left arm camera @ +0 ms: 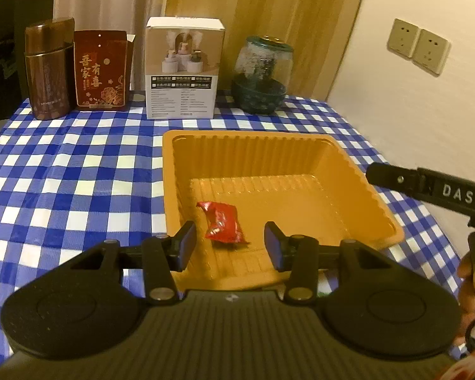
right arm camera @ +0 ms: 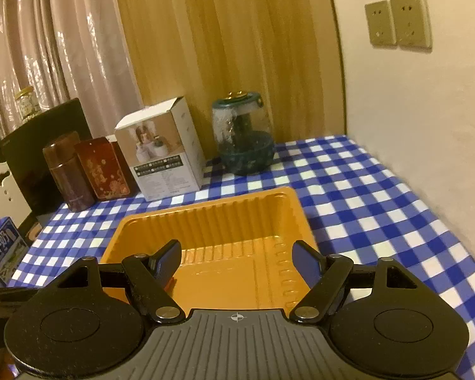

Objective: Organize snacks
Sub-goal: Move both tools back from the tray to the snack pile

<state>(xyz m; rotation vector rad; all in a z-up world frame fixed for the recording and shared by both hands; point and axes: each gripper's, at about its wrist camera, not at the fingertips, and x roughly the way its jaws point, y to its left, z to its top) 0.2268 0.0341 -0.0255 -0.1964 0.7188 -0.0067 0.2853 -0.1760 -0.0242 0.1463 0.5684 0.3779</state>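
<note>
Progress so far: one red snack [left arm camera: 223, 224] in the orange tray [left arm camera: 348, 158], left gripper [left arm camera: 229, 247] and right gripper [right arm camera: 239, 264] both apart and empty, no other snacks in sight.

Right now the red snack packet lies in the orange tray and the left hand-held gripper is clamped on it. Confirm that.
Not quite. The red snack packet does lie in the orange tray, but the left hand-held gripper is open, its pads clear of the packet. The left wrist view shows this.

left tool [left arm camera: 229, 247]: black, blue pads | right tool [right arm camera: 236, 261]: black, blue pads, "DAS" lettering
</note>
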